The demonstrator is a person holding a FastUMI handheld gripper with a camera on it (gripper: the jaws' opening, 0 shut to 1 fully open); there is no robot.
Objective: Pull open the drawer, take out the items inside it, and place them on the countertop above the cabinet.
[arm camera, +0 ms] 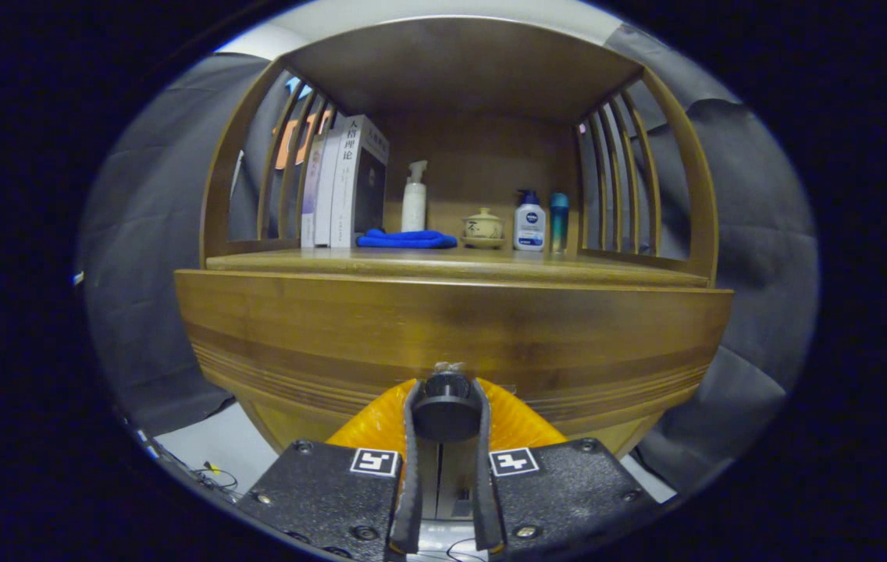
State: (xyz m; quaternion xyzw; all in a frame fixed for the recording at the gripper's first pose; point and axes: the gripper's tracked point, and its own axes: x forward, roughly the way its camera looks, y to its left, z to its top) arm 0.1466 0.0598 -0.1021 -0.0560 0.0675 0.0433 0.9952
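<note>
Gripper [444, 390]: both fingers pressed against the black knob [445, 407], gripping it.
Drawer [451, 332]: closed, knob at its lower front edge.
Countertop [490, 265]: blue cloth [406, 239] near back.

gripper [444, 410] | level, pointing forward | fingers [411, 453] closed, apparently on knob [444, 406]

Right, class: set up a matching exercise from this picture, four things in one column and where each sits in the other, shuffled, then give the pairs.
Things
1. black drawer knob
2. blue cloth
3. books
4. lidded ceramic pot

Places
A. upright at the countertop's left end
B. clamped between the tongs' two fingers
C. between the white spray bottle and the white pump bottle
D. flat, just right of the books

Pairs: 1-B, 2-D, 3-A, 4-C
</note>
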